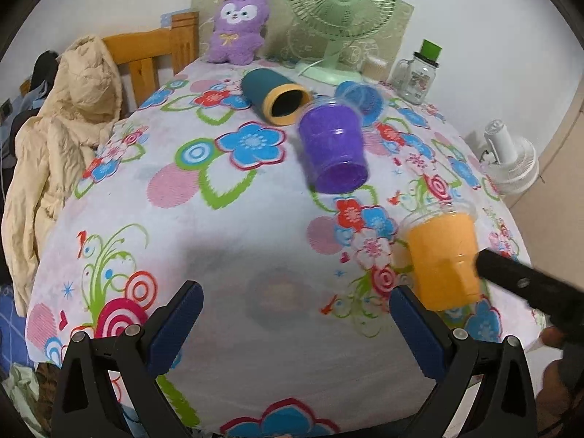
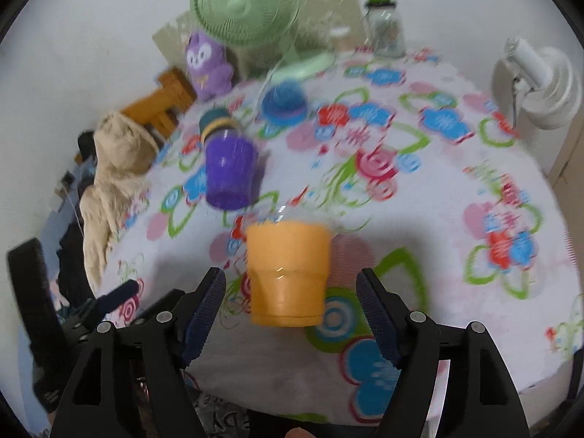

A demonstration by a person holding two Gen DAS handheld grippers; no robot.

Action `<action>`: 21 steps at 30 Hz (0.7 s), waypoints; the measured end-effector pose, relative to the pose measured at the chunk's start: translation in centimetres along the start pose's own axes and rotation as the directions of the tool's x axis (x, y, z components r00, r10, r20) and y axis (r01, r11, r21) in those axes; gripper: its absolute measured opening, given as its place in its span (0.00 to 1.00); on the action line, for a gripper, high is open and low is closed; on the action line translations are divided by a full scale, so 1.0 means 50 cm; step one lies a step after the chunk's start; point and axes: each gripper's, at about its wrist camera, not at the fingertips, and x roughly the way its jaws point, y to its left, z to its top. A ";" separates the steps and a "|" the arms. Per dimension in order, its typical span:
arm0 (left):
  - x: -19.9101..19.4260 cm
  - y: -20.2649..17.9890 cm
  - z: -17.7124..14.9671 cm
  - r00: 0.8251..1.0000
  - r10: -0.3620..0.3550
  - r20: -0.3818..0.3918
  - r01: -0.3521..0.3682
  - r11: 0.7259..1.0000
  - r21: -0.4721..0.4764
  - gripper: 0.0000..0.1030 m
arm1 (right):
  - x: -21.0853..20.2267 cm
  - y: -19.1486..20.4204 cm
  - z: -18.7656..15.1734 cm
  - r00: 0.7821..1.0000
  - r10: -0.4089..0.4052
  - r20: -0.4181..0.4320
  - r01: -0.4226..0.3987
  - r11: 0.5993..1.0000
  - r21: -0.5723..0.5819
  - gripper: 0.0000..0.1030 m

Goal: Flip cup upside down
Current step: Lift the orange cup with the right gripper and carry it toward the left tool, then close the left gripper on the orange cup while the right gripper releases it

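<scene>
Two wrist cams, both low over the table point(image 1: 226, 226)

Left looks along the table toward the fan point(image 1: 341, 0) at 12 o'clock; right sits closer, orange cup point(image 2: 288, 273) dead ahead. Both catch the purple cup point(image 1: 334, 146).

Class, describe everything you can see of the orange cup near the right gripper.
The orange cup looks like translucent plastic with an orange fill and a clear rim on top. It stands upright on the flowered tablecloth, tapering to a stepped base. It sits between the open right gripper fingers; none visibly touch it.
</scene>
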 end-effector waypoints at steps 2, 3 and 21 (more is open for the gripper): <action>-0.001 -0.019 0.005 1.000 -0.011 0.003 0.011 1.000 0.019 1.00 | -0.033 -0.023 0.004 0.999 -0.011 0.044 0.010 1.000 0.016 0.84; -0.002 -0.028 0.008 1.000 -0.018 0.004 0.018 0.999 0.027 1.00 | -0.045 -0.034 0.005 0.998 -0.016 0.061 0.014 1.000 0.025 0.85; 0.065 -0.192 0.021 0.991 -0.118 -0.066 0.128 0.979 0.159 1.00 | -0.079 -0.186 -0.025 0.993 -0.091 0.078 0.082 0.990 0.111 0.86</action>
